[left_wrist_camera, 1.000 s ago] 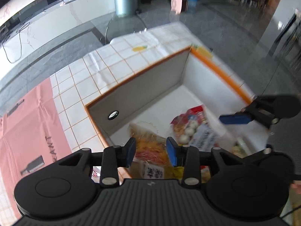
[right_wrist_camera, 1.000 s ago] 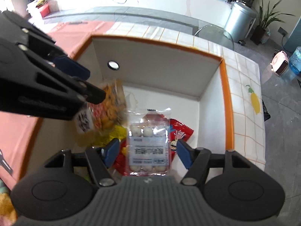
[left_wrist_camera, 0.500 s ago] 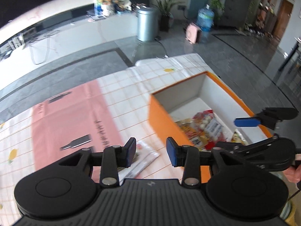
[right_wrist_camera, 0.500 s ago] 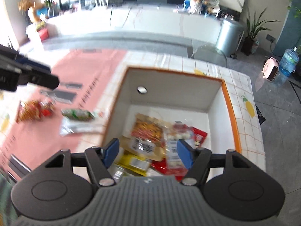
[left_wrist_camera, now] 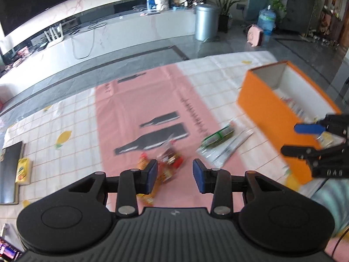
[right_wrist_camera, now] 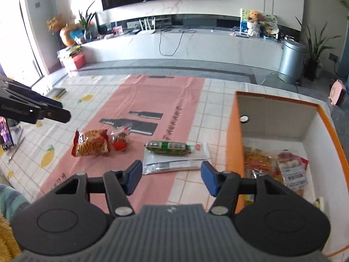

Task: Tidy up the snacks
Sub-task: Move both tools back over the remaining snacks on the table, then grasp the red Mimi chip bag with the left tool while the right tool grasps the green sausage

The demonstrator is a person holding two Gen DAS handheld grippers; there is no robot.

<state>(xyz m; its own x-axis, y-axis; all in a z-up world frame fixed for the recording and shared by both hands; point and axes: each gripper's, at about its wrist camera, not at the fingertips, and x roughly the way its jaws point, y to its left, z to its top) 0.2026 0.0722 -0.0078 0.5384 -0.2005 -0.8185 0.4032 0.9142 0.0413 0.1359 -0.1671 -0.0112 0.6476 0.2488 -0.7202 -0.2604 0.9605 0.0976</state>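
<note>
My left gripper [left_wrist_camera: 175,174] hangs open over the pink strip of the tablecloth. A blurred red-and-orange snack bag [left_wrist_camera: 168,166] lies on the cloth below it, not gripped. My right gripper [right_wrist_camera: 171,178] is open and its jaws are closing with nothing between them. Just beyond it lie a silver flat packet [right_wrist_camera: 174,163] and a green packet [right_wrist_camera: 170,147]. Farther left are a bag of orange sticks [right_wrist_camera: 91,145] and a small clear bag [right_wrist_camera: 120,140]. The orange box [right_wrist_camera: 233,142] stands at the right with several snack packs [right_wrist_camera: 292,170] inside.
A yellow packet [left_wrist_camera: 23,170] and a dark flat board [left_wrist_camera: 11,172] lie at the table's left edge. A phone [right_wrist_camera: 5,133] stands at the far left. A striped sleeve [right_wrist_camera: 11,198] shows at the lower left. Beyond the table are grey floor and a metal bin [right_wrist_camera: 291,59].
Both grippers have drawn back from over the box and swung left above the tablecloth, so the loose snacks are in view. The right jaws stand slightly narrower.
</note>
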